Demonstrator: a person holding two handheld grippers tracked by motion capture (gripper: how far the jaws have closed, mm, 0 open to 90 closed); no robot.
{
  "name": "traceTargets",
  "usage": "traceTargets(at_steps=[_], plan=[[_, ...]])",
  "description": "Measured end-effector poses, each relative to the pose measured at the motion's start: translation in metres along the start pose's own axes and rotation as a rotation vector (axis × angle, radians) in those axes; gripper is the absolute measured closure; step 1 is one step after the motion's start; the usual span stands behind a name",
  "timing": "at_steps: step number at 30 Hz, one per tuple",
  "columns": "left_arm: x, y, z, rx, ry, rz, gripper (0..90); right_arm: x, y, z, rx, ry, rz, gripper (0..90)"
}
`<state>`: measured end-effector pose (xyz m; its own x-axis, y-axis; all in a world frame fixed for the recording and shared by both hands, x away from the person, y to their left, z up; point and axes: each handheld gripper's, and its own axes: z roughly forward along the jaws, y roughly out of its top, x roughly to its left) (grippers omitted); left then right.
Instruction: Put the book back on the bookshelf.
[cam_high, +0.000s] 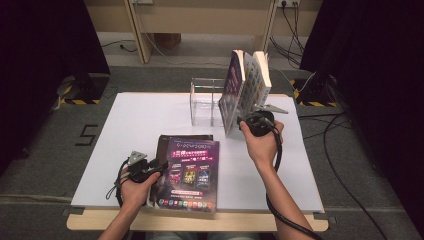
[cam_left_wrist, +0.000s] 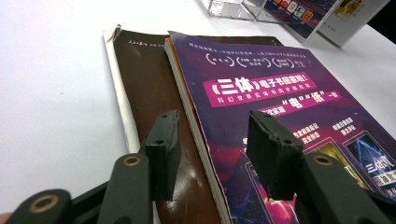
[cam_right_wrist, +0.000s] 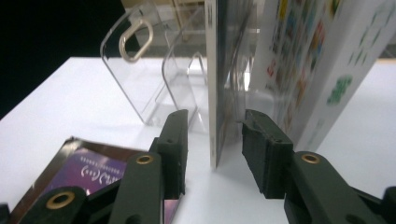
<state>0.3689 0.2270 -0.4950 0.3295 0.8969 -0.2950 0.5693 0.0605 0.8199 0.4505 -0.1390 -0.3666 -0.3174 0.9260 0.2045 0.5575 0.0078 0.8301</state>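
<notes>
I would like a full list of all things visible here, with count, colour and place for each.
flat books: 2, purple on brown, stacked at table's near edge
upright books: 2, purple and white, standing in the rack at the far side
clear rack: 1, transparent, far middle
table: 1, white top
left gripper: 1, black, open over the purple book's spine
right gripper: 1, black, open around the upright purple book's edge
</notes>
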Motion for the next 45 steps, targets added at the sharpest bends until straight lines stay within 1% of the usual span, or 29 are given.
traceTargets(at_steps=[1,2,4,5,6,8,9,10,11,12,17,20,21,22,25,27,28,29,31,32,33,35,36,38,40,44,45], plan=[[0.000,0.000,0.001,0.002,0.001,-0.001,53.5,-0.001,-0.005,0.001,0.010,0.000,-0.004,61.5],[0.000,0.000,0.001,0.002,0.001,-0.001,53.5,-0.001,-0.005,0.001,0.010,0.000,-0.004,61.5],[0.000,0.001,0.002,0.003,0.002,0.001,53.5,-0.003,-0.012,0.002,0.028,0.003,-0.001,61.4],[0.000,0.001,0.001,0.003,0.002,0.006,53.5,-0.006,-0.018,0.003,0.037,0.001,0.001,61.3],[0.000,0.001,0.001,0.003,0.002,0.006,53.5,-0.006,-0.018,0.003,0.037,0.001,0.001,61.3],[0.000,0.002,0.001,0.004,0.001,0.004,53.5,-0.009,-0.028,0.002,0.053,0.002,0.012,61.1],[0.000,0.002,0.001,0.004,0.001,0.006,53.5,-0.009,-0.028,0.002,0.053,0.002,0.012,61.1],[0.000,0.001,0.001,0.004,0.001,0.006,53.5,-0.011,-0.034,0.001,0.065,0.000,0.009,60.9],[0.000,0.001,0.001,0.006,0.001,0.010,53.5,-0.011,-0.034,0.001,0.065,0.000,0.009,60.9],[0.000,0.001,0.001,0.006,0.002,0.011,53.6,-0.012,-0.039,0.001,0.075,-0.002,0.014,60.8],[-0.001,0.000,0.001,0.010,-0.002,0.012,53.8,-0.014,-0.047,0.001,0.094,-0.003,0.019,60.8],[-0.001,0.000,0.000,0.007,-0.006,0.011,53.8,-0.012,-0.050,0.003,0.111,0.006,0.020,60.8],[-0.001,0.000,0.000,0.006,-0.006,0.011,53.8,-0.010,-0.051,0.005,0.116,0.008,0.010,60.7],[0.000,-0.001,-0.001,0.007,-0.005,0.010,53.8,-0.010,-0.051,0.005,0.116,0.008,0.010,60.7],[0.000,-0.001,-0.002,0.006,-0.001,0.008,53.8,-0.007,-0.055,0.012,0.136,0.021,0.007,60.7],[0.000,0.000,-0.002,0.001,-0.001,0.006,53.8,-0.006,-0.056,0.014,0.140,0.024,0.013,60.7],[0.000,0.001,-0.002,0.002,0.000,0.006,53.8,-0.004,-0.059,0.017,0.151,0.032,0.013,60.3],[0.000,0.001,-0.001,0.005,-0.001,0.011,53.8,-0.004,-0.059,0.017,0.151,0.032,0.013,60.3],[-0.001,0.004,-0.001,0.004,-0.002,0.012,53.7,-0.003,-0.064,0.023,0.198,0.064,0.031,59.8],[-0.001,0.005,-0.002,0.004,-0.001,0.011,53.6,-0.002,-0.067,0.026,0.211,0.065,0.027,59.8],[0.000,0.006,-0.002,0.006,0.001,0.011,53.4,0.000,-0.071,0.029,0.227,0.056,0.018,59.8],[0.000,0.009,-0.003,0.008,-0.003,0.006,53.1,0.001,-0.077,0.034,0.257,0.064,0.029,59.8],[0.000,0.009,-0.003,0.005,-0.006,0.007,53.0,0.003,-0.082,0.035,0.272,0.059,0.027,59.7],[0.000,0.009,-0.003,0.005,-0.005,0.005,53.0,0.004,-0.083,0.036,0.281,0.067,0.021,59.6],[0.001,0.008,-0.002,0.007,-0.006,-0.006,53.0,0.005,-0.084,0.036,0.282,0.064,0.019,59.6],[0.003,0.007,0.001,0.018,0.000,-0.011,52.9,0.005,-0.089,0.040,0.310,0.077,0.034,58.7],[0.003,0.007,0.002,0.018,0.003,-0.010,52.9,0.005,-0.089,0.040,0.310,0.077,0.034,58.7]])
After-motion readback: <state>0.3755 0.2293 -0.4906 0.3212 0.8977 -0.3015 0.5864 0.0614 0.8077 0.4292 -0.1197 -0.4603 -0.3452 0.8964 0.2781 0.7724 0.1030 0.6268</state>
